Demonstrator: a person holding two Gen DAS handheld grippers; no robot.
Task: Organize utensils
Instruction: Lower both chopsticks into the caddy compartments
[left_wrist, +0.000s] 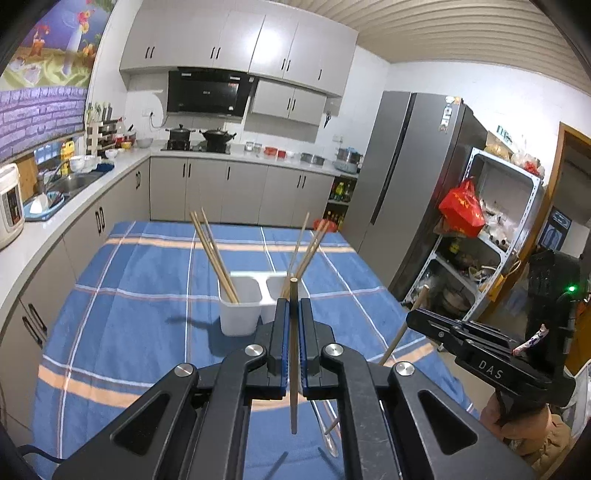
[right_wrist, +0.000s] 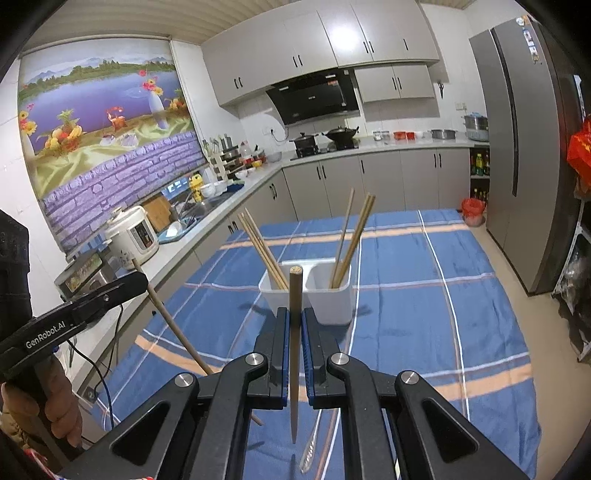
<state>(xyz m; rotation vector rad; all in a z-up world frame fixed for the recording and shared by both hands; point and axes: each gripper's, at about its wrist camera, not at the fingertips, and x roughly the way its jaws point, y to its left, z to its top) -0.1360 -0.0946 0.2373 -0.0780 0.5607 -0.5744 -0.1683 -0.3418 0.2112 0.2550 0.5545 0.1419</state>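
The left gripper (left_wrist: 293, 314) tilts downward above the blue checked tablecloth (left_wrist: 147, 280), clamped on a pale chopstick (left_wrist: 293, 369). Just right of it, the right gripper (right_wrist: 294, 321) tilts likewise, pinching a darker chopstick (right_wrist: 294, 350). The white two-compartment holder (right_wrist: 332, 299) stands farther off, with chopsticks in both compartments

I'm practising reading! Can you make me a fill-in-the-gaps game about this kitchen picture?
1. Each tool, left tool and right tool, is shut on one ____.
2. The white holder has ____ compartments.
3. The tablecloth is mostly ____ with stripes.
4. A metal ____ lies on the cloth below the tools.

Missing words: chopstick; two; blue; spoon
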